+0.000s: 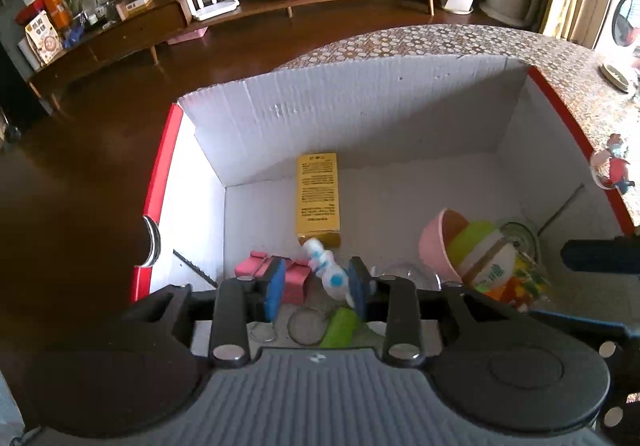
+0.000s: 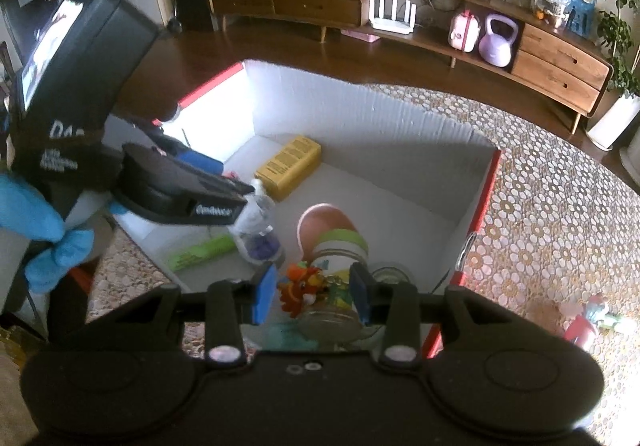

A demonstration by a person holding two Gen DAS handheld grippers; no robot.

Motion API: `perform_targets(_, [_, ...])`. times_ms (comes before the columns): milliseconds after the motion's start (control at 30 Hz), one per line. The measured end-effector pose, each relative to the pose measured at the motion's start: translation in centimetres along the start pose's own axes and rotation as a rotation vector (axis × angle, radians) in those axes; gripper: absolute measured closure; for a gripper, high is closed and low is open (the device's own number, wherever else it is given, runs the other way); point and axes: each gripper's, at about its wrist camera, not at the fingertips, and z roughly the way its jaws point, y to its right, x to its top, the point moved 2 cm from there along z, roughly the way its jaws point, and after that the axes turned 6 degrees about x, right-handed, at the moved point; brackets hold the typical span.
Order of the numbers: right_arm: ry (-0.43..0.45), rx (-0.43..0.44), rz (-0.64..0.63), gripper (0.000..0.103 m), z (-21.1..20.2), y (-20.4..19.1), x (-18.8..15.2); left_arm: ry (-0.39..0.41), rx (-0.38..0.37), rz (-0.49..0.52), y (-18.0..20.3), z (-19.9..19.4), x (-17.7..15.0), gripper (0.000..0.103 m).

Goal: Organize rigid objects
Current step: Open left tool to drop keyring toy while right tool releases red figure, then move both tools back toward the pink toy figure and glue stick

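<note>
Over the open cardboard box (image 1: pixel 360 117) on the table (image 2: pixel 540 205), both claws tilted down into it. Between the left claw (image 1: pixel 318 288) pads, a white-and-blue figurine (image 1: pixel 326 266), touching the right-hand pad only, so apparently released, not grasped (probably just dropped among the rest). Beyond it, a yellow carton (image 1: pixel 317 197) lying flat; to its right, a pink bowl (image 1: pixel 440 246) tipped over. Right claw (image 2: pixel 312 296) clenched on a glass jar (image 2: pixel 332 314) of coloured toys, low in the box, likely for setting down.
</note>
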Motion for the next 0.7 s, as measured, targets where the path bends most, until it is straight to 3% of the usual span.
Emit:
perform_targets(67, [0.013, 0.008, 0.001, 0.062, -0.6, -0.2, 0.0, 0.019, -0.001, -0.002, 0.0, -0.7, -0.1, 0.046])
perform_targets(233, [0.047, 0.027, 0.007, 0.06, -2.4, -0.4, 0.0, 0.055, 0.001, -0.008, 0.1, -2.5, -0.4, 0.046])
perform_targets(400, [0.086, 0.048, 0.021, 0.046, -4.4, -0.5, -0.5, 0.094, -0.002, -0.008, 0.2, -4.7, -0.7, 0.046])
perform_targets(533, [0.111, 0.062, 0.027, 0.041, -6.0, -0.5, -1.0, 0.124, -0.011, -0.012, 0.5, -6.5, -1.0, 0.046])
perform_targets(600, [0.128, 0.067, 0.032, 0.024, -7.0, -0.6, -1.5, 0.141, -0.017, -0.006, 0.8, -7.5, -1.2, 0.043])
perform_targets(700, [0.164, 0.081, 0.042, 0.016, -8.5, -0.5, -2.2, 0.174, -0.03, 0.0, 1.4, -9.0, -1.6, 0.037])
